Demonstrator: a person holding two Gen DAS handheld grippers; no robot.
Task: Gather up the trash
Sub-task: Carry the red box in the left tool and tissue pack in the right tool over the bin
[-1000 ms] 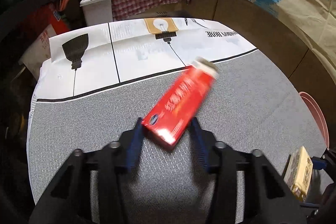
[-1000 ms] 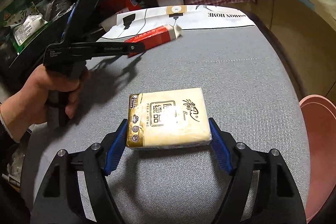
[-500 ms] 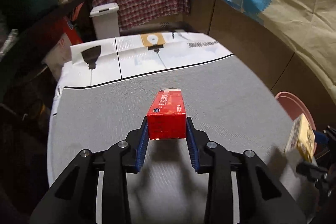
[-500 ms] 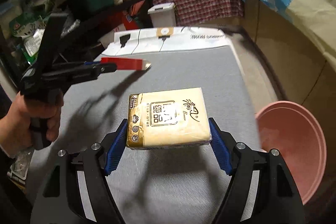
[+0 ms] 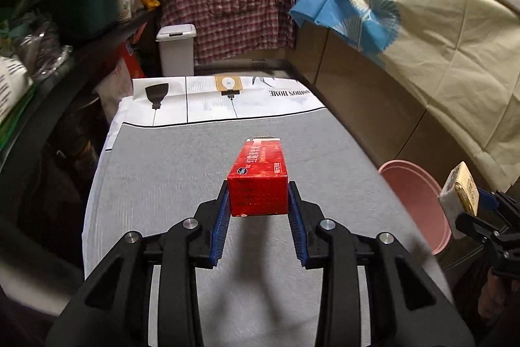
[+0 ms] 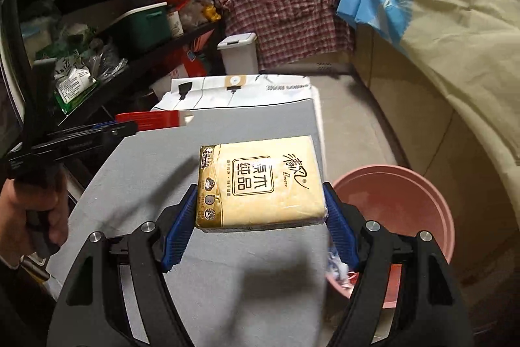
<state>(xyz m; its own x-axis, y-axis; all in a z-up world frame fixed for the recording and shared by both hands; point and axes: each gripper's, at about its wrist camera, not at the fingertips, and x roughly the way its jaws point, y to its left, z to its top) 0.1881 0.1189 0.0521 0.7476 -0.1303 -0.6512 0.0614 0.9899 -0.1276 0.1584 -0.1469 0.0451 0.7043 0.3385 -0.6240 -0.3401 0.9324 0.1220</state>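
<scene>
My left gripper (image 5: pixel 258 200) is shut on a red carton (image 5: pixel 260 176) and holds it above the grey table (image 5: pixel 162 184). The carton also shows in the right wrist view (image 6: pixel 152 120), held by the left gripper (image 6: pixel 123 127). My right gripper (image 6: pixel 260 210) is shut on a yellow tissue pack (image 6: pixel 260 182), lifted over the table's right edge. The pack also shows in the left wrist view (image 5: pixel 461 191). A pink bucket (image 6: pixel 390 207) stands on the floor right of the table, with some scraps inside; it also shows in the left wrist view (image 5: pixel 412 194).
A white lidded bin (image 5: pixel 176 52) stands beyond the table's far end. Dark shelves (image 6: pixel 97 31) with boxes and bags run along the left. A cloth-covered counter (image 5: pixel 438 54) runs along the right. A printed white sheet (image 5: pixel 221 100) covers the table's far end.
Both grippers have lifted their objects higher above the table. The red carton went from tilted to level. The right gripper has moved toward the pink bucket.
</scene>
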